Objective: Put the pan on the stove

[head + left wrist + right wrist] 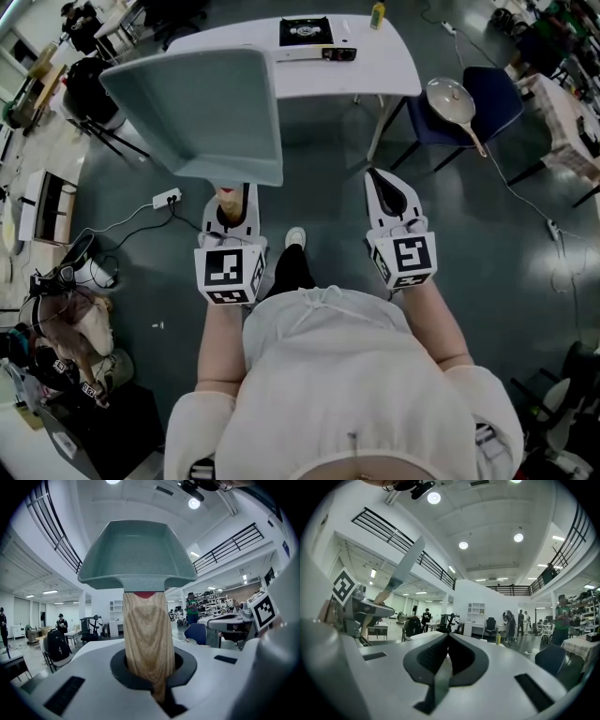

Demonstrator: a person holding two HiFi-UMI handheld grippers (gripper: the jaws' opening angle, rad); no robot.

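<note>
My left gripper [231, 208] is shut on the wooden handle [229, 201] of a square grey-green pan [202, 108], which hangs tilted in the air in front of me. In the left gripper view the handle [146, 630] rises from between the jaws of the left gripper [150, 672] and the pan [138, 550] stands upright above it. The black stove [307, 32] sits on the white table [384, 66] farther ahead. My right gripper [382, 180] is shut on nothing, level with the left one. The right gripper [447, 651] view has the pan [407, 564] edge-on at the left.
A second, round pan [450, 100] lies on a blue chair [499, 94] right of the table. A yellow bottle [378, 14] stands at the table's far edge. A power strip [167, 198] and cable lie on the floor at left. Desks and bags line both sides.
</note>
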